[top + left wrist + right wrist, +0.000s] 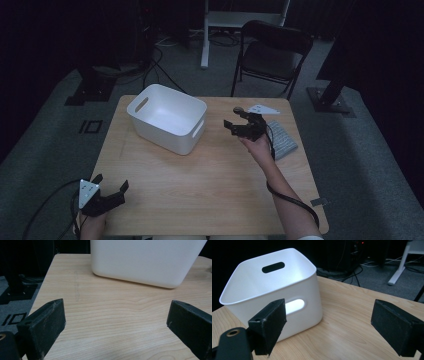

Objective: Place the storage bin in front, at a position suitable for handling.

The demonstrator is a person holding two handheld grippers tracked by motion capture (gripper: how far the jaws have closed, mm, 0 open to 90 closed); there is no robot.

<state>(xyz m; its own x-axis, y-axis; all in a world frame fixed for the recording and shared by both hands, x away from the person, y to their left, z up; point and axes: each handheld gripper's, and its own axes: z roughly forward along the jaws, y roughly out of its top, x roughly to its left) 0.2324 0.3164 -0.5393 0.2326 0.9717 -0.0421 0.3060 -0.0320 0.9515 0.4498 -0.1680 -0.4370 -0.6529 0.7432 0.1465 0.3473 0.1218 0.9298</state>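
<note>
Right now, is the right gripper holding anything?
No: in its own view the right gripper has its jaws wide apart, with bare table between them.

The left gripper (111, 183) sits at the lower left of the high view, jaws spread wide and empty, with its hand (90, 225) at the bottom edge. The right gripper (234, 118) is right of centre, jaws apart and empty, its forearm (280, 192) running to the lower right.
</note>
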